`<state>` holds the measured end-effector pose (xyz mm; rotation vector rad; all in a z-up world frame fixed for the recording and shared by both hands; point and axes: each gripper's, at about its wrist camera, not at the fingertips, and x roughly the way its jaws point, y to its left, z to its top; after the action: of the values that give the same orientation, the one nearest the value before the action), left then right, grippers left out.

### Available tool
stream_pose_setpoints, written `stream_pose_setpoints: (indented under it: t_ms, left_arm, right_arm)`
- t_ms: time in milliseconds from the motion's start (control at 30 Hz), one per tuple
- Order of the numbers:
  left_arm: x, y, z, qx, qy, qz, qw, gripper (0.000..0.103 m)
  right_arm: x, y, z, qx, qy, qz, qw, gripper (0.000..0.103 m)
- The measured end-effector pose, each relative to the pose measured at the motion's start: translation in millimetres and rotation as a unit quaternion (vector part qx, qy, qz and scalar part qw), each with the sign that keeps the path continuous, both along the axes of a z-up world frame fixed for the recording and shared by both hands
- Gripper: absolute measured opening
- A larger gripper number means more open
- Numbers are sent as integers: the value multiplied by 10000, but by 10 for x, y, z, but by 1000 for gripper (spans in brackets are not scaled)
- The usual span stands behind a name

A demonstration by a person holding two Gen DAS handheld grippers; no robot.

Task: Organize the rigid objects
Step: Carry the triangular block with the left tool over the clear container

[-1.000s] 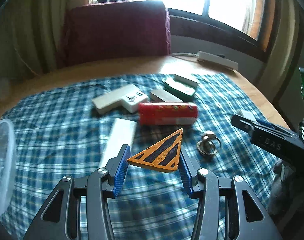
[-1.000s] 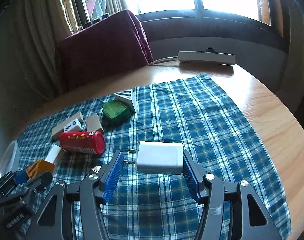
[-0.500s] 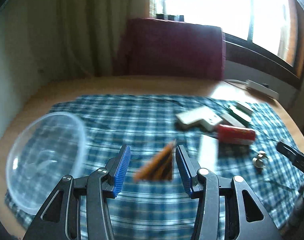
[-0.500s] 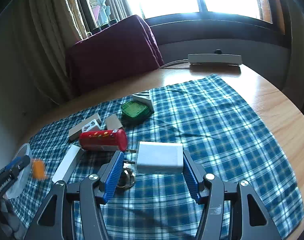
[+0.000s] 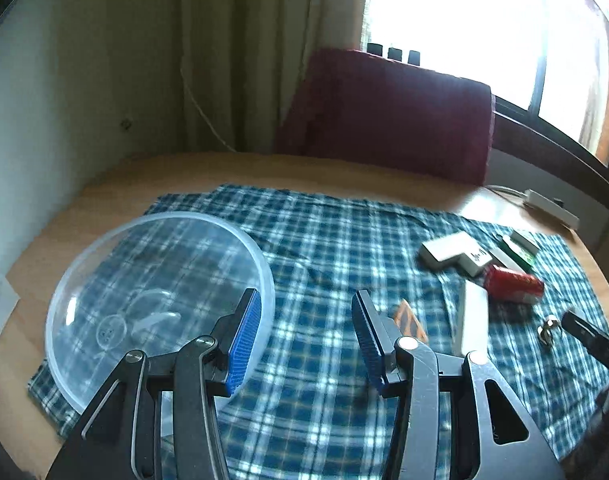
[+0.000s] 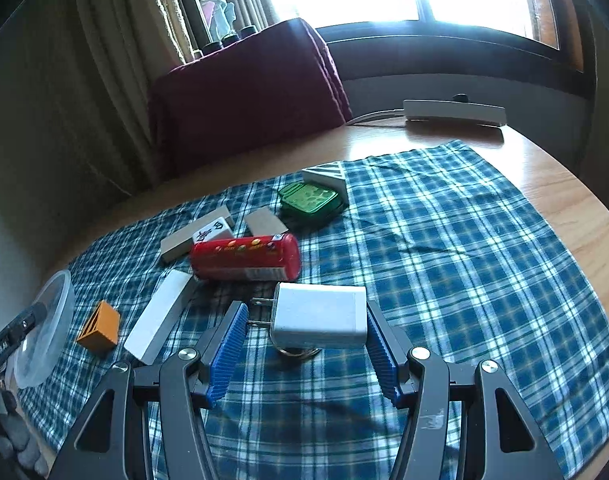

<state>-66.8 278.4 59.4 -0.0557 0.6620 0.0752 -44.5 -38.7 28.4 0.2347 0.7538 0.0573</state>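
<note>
Left claw [image 5: 306, 334] spread open, gripping nothing, low in frame beside clear plastic bowl [image 5: 156, 300] at lower left. Orange striped wedge [image 6: 99, 326] lying on checked cloth [image 6: 444, 248] at left of frame, just beside white bar [image 6: 159, 316]. Right claw [image 6: 306, 346] clamped on white charger [image 6: 318, 316], centre frame, above table [image 6: 576, 204].

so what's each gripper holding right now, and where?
Left gripper: nothing, open. Right gripper: white charger, apparently pinched across its body; prongs point left.
</note>
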Motion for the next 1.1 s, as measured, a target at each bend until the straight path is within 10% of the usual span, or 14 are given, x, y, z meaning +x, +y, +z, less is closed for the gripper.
stream_pose_setpoints:
  t_ms: [233, 600, 800, 1100]
  left_arm:
    - [79, -288, -136, 40, 348, -518, 9980, 67]
    - [459, -482, -411, 107, 1006, -768, 9919, 67]
    - [547, -476, -488, -99, 1163, -879, 9893, 40]
    - [397, -381, -276, -165, 619, -741, 9952, 30]
  right_arm:
    - [-20, 32, 0, 19, -20, 9, 10000, 61]
    - [-27, 20, 0, 205, 29, 97, 9997, 61]
    - [-4, 7, -24, 278, 80, 132, 9995, 61]
    - [-3, 12, -33, 267, 70, 136, 9995, 61]
